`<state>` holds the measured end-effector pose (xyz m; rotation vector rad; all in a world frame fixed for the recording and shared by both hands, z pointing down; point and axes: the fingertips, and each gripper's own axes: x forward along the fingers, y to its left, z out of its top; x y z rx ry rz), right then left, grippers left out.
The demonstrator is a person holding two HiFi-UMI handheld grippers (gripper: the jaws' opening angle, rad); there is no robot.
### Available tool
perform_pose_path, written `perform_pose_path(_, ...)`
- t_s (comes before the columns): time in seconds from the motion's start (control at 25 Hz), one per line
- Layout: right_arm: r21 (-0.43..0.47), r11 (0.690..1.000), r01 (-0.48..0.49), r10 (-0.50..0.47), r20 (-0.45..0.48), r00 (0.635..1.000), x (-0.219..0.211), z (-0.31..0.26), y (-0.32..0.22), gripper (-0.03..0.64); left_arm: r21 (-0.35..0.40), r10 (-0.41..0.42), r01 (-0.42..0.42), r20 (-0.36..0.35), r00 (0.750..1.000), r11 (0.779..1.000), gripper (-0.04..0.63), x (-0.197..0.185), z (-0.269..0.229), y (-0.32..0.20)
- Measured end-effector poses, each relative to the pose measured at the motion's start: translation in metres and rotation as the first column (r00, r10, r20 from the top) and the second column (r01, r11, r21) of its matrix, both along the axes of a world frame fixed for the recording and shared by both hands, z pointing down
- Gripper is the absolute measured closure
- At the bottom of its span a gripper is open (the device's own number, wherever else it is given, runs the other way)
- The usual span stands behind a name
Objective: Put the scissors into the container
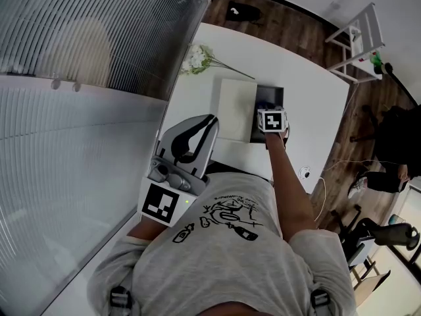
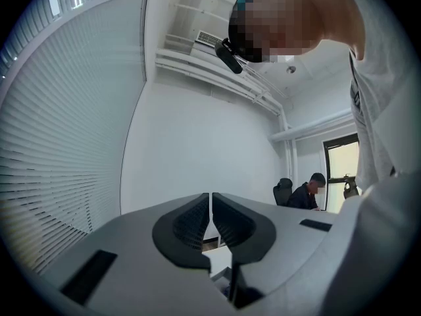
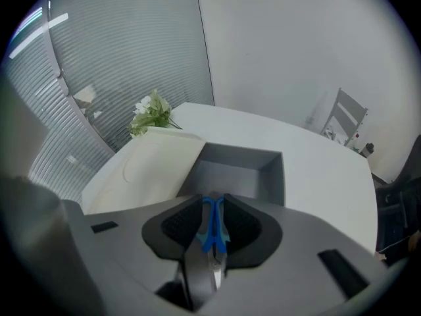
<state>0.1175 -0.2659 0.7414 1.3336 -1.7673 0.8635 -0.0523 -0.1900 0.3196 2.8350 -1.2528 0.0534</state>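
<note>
The scissors (image 3: 213, 228), with blue handles and grey metal blades, sit upright between the pads of my right gripper (image 3: 214, 206), which is shut on them. They hang just above the near wall of the open dark grey container (image 3: 240, 176). In the head view only the marker cube of the right gripper (image 1: 272, 121) shows, over the container (image 1: 268, 96); the scissors are hidden there. My left gripper (image 1: 205, 127) is held close to the person's chest, off the table's near edge. In its own view the left gripper (image 2: 210, 206) points up into the room, jaws shut with nothing between them.
A white flat lid or board (image 3: 154, 170) lies against the container's left side. A bunch of white flowers (image 1: 197, 59) lies at the white table's (image 1: 312, 94) far left corner. Window blinds run along the left. A white chair (image 1: 358, 35) and a seated person (image 1: 388, 157) are off to the right.
</note>
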Motion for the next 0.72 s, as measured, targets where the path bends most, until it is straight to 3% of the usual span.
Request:
perform_pose_path(0.4, 0.157, 0.987, 0.043, -0.048, 0.029, 0.998, 0.013, -0.051, 0.001, 0.515, 0.019, 0.026, -0.025, -0.031, 0.999, 1.0, 0.565, 0.01, -0.007, 0.001)
perform_pose_path(0.72, 0.311, 0.949, 0.049, -0.072, 0.063, 0.995, 0.017, -0.118, 0.004, 0.528, 0.036, 0.038, -0.036, -0.044, 0.998, 0.999, 0.565, 0.017, -0.013, 0.004)
